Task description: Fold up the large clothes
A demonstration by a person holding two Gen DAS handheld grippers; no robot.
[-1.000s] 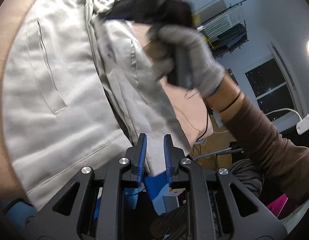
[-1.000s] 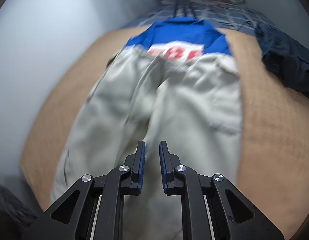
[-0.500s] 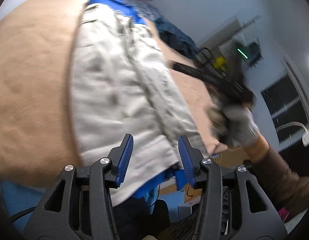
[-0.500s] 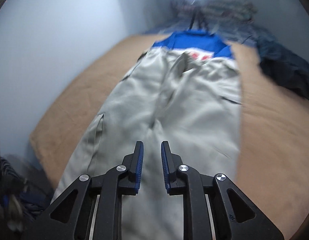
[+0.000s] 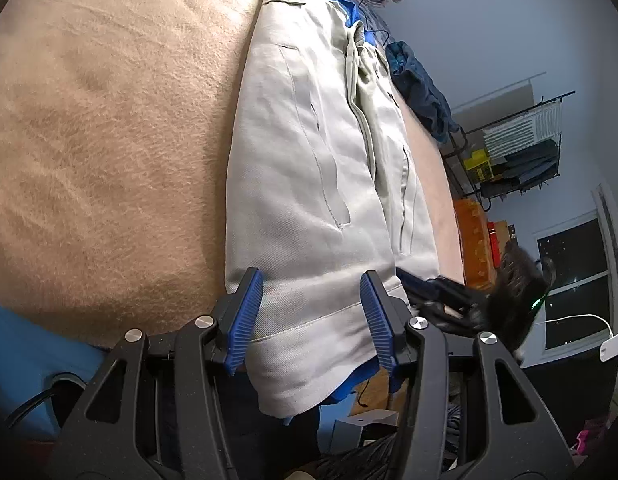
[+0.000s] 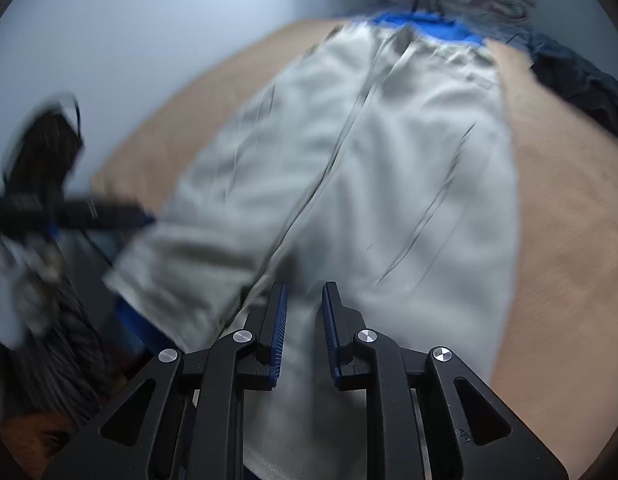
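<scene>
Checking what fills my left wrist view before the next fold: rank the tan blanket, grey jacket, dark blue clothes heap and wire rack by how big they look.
1. Tan blanket
2. Grey jacket
3. Wire rack and dark blue clothes heap: look alike; the rack stands farther off, so unranked.

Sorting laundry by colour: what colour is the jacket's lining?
Blue lining, clearest in the left wrist view.

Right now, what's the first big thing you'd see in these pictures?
A long pale grey jacket with blue trim, lying stretched out along the tan blanket, fills the middle of both views. The left gripper, whose jaws have just been opening, stands open around the jacket's near hem. A dark blue bundle of clothes sits at the far right of the blanket, beyond the jacket.
</scene>
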